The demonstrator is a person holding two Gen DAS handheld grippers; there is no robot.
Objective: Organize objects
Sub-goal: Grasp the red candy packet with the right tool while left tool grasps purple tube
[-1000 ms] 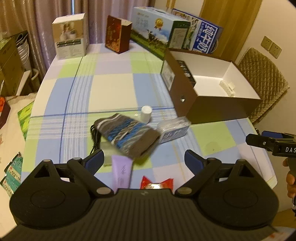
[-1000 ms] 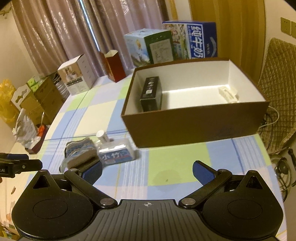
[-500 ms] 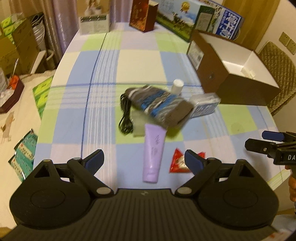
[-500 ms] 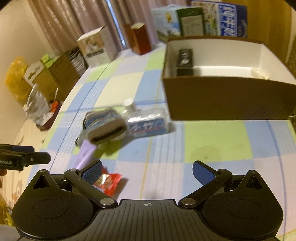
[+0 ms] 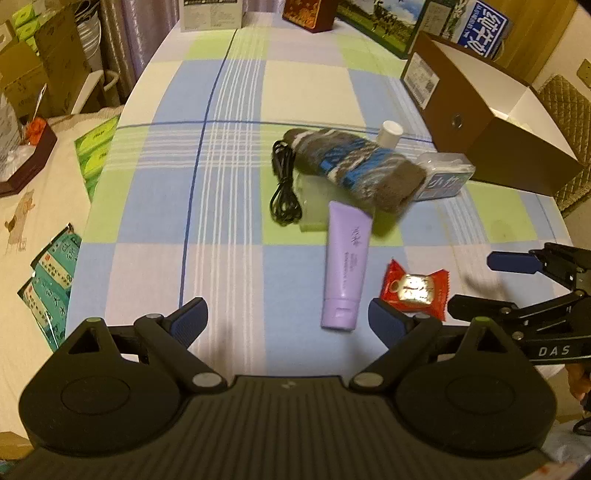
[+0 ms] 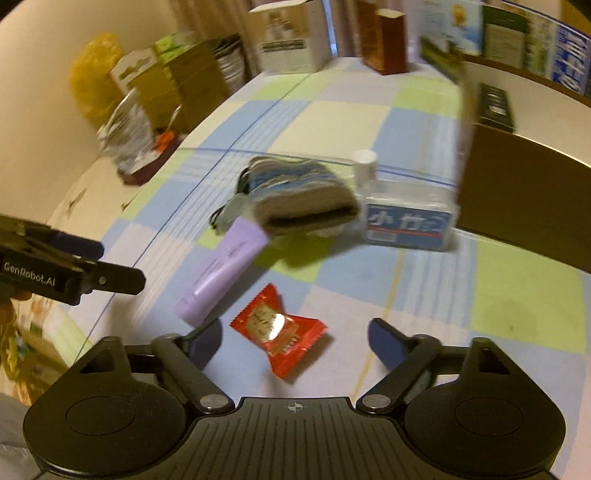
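Note:
On the checked tablecloth lie a purple tube [image 5: 346, 260] [image 6: 221, 267], a red snack packet [image 5: 415, 288] [image 6: 279, 328], a striped knitted sock [image 5: 360, 166] [image 6: 301, 194], a black cable [image 5: 282, 188], a white-capped bottle [image 5: 389, 133] [image 6: 364, 162] and a clear tissue pack [image 5: 443, 177] [image 6: 408, 221]. The brown storage box [image 5: 491, 136] [image 6: 517, 199] stands open at the right. My left gripper [image 5: 290, 319] hovers open just short of the tube's cap end. My right gripper [image 6: 295, 338] is open with the red packet lying between its fingertips.
Cartons [image 5: 212, 14] and a dark red box [image 5: 308, 14] line the table's far edge. A black item [image 6: 495, 105] lies inside the brown box. A quilted chair [image 5: 569, 118] stands to the right. Cardboard boxes [image 5: 33, 62] and green packs [image 5: 55, 284] sit left of the table.
Both grippers have tipped down and drawn back toward the table's near edge. The right one swung left, so the red packet now lies between its fingers. Both stayed open.

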